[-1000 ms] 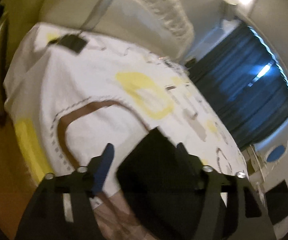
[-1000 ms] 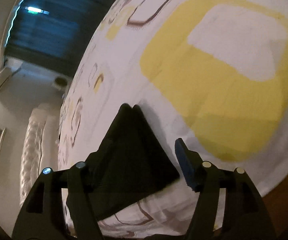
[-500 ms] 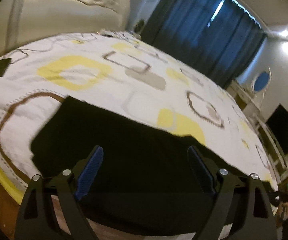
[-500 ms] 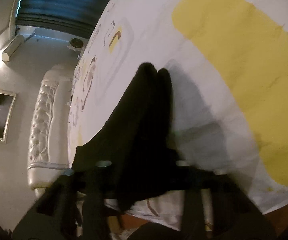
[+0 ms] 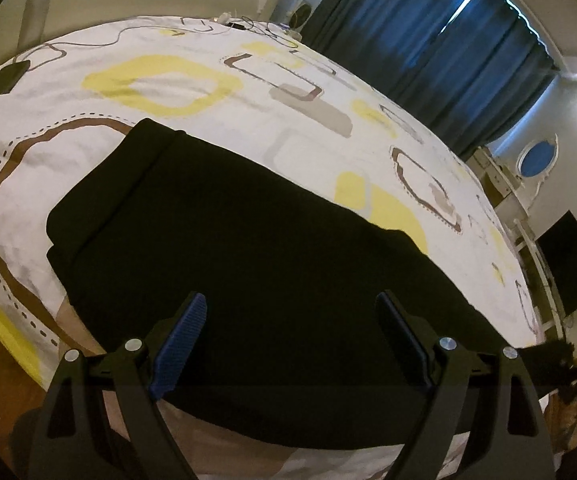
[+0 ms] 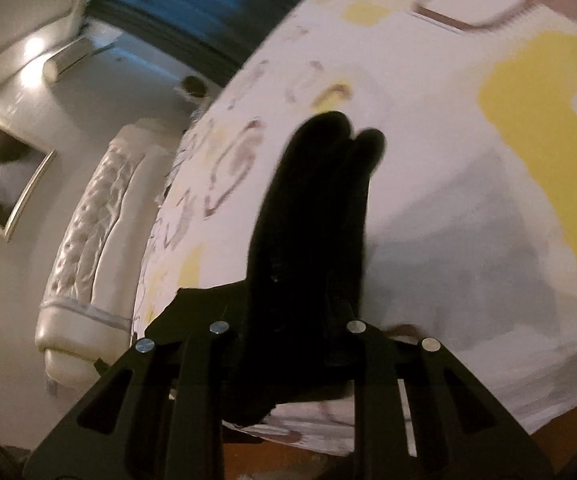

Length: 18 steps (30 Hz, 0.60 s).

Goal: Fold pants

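While the black pants (image 5: 256,248) lie flat across the lower middle of the left wrist view, on the patterned bedspread (image 5: 192,40) near the bed's close edge, the left gripper (image 5: 292,336) hovers over them with its blue-padded fingers (image 5: 180,336) spread wide and nothing between them. That reads as a hand waiting to take its own hold of the cloth, or to steady it, though which cannot be told. The garment's long axis runs from the upper left of that frame, where a folded band or hem shows as a ridge, down toward the lower right edge, where the far end slips out of sight.

In the right wrist view the picture is blurred, but the right gripper (image 6: 288,320) is closing and its jaws are pressed onto a bunch of the same black cloth (image 6: 312,216); the pads themselves are buried in the fabric. Here the pants rise as two narrow lobes from the bottom middle toward the upper middle of the frame, clear of the bedspread (image 6: 468,160), with a grey shadow thrown on the sheet to their right. Held up like this, the end looks ready to be carried over the flat part to make a fold, so the fold seems begun, not finished. Loose cloth could sag or slip from so small a pinch
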Each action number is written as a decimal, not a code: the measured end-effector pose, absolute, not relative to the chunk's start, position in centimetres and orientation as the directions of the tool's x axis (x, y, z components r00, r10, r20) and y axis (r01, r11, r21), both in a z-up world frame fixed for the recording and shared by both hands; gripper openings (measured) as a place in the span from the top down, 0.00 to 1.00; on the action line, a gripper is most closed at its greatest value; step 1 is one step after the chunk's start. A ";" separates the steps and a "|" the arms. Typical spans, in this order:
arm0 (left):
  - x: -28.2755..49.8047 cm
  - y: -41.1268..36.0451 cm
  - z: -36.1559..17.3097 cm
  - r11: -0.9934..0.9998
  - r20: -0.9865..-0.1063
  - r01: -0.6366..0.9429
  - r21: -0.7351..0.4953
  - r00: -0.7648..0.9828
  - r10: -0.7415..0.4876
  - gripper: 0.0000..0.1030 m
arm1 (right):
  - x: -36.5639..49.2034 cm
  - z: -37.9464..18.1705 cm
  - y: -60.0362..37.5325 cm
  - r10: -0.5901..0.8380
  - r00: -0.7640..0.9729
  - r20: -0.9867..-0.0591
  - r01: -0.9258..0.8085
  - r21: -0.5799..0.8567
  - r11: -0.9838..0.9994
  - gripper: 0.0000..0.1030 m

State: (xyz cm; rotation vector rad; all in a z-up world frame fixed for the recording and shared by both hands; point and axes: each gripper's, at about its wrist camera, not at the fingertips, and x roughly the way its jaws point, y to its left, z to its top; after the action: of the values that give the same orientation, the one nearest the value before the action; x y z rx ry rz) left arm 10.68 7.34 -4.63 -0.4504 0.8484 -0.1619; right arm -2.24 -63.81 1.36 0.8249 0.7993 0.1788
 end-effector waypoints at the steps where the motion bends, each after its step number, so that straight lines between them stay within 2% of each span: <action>1: 10.6 7.3 -4.6 0.896 -0.687 -0.032 -0.442 0.654 -0.315 0.17 | -1.8 2.1 -62.6 0.442 0.702 -0.559 0.131 0.711 0.691 0.79; 5: 10.4 6.6 -4.4 0.914 -0.699 0.004 -0.405 0.643 -0.313 0.17 | -0.3 3.8 -58.3 0.430 0.686 -0.587 0.101 0.662 0.743 0.79; 12: 9.2 4.7 -3.8 0.957 -0.718 0.089 -0.276 0.643 -0.267 0.17 | 2.9 3.5 -49.9 0.416 0.611 -0.674 0.074 0.572 0.817 0.79; 18: 8.7 4.6 -3.8 0.959 -0.720 0.116 -0.260 0.639 -0.272 0.17 | 4.4 3.2 -45.0 0.432 0.582 -0.689 0.044 0.557 0.829 0.79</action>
State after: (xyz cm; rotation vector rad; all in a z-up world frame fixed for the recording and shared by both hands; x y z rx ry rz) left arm 8.67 4.58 -3.78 -0.1966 0.8506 -0.2227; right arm 4.42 -45.03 3.17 0.5665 0.9331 0.2412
